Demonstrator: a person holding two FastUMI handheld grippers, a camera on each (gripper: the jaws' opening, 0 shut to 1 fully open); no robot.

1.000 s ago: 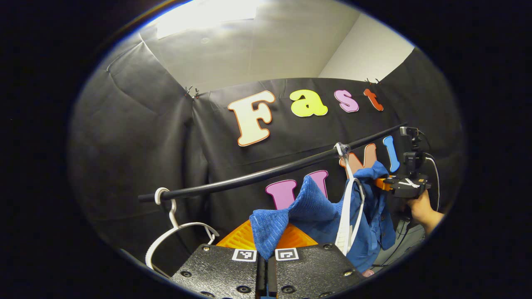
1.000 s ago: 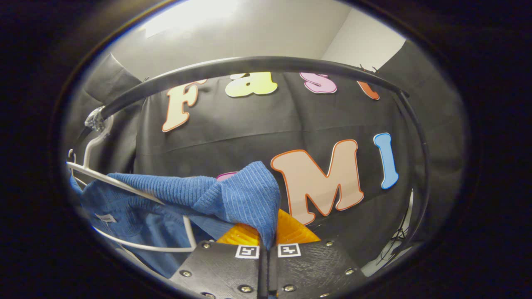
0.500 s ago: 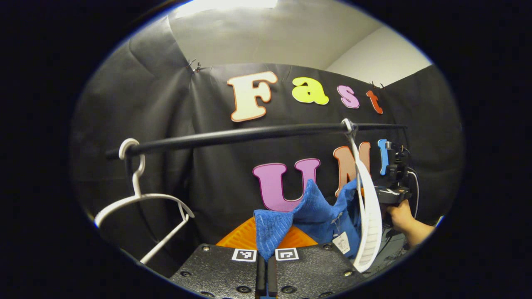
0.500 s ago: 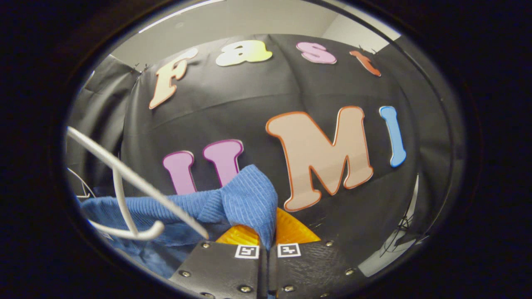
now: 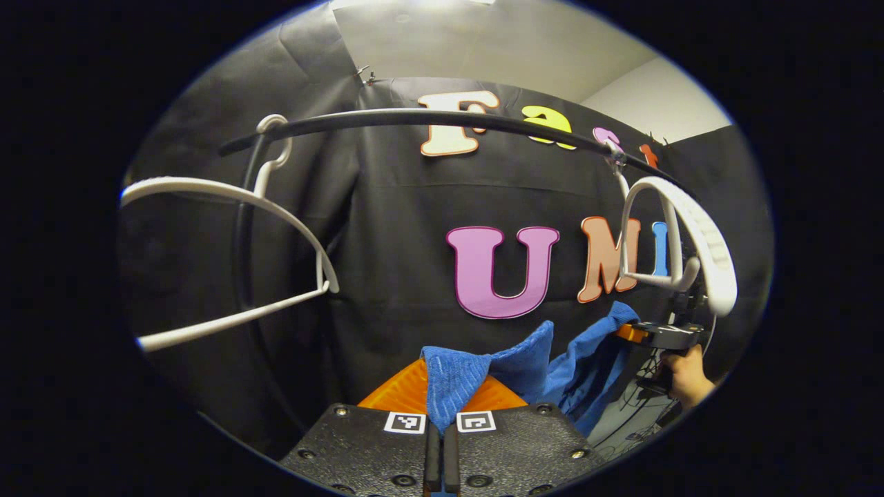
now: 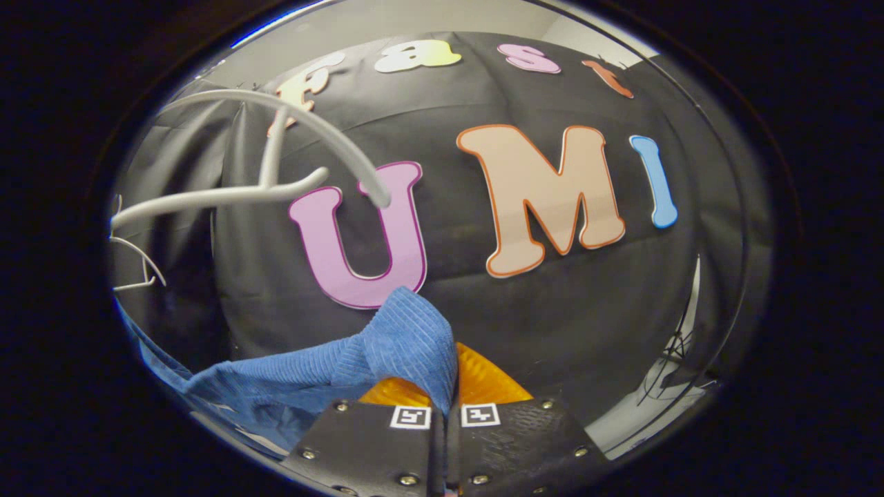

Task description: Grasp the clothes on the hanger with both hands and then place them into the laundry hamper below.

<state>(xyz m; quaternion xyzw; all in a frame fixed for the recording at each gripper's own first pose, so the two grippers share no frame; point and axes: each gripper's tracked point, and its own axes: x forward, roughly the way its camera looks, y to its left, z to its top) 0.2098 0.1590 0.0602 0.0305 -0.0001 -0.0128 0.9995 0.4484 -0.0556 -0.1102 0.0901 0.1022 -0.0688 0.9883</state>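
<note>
Now that the blue garment (image 5: 532, 359) has slipped below the white hanger (image 5: 680, 235), it hangs free, clamped between both the left gripper (image 5: 439, 421) and right gripper (image 6: 445, 414); lowering toward the hamper follows.

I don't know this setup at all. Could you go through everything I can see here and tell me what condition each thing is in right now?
Blue ribbed cloth garment: off the hanger, stretched between both grippers.
Left gripper: shut on the garment.
Right gripper: shut on the garment.
White plastic hanger on the right: bare, hooked on the rail.
White plastic hanger on the left: bare, hooked on the rail.
Black clothes rail: carrying both hangers.
</note>
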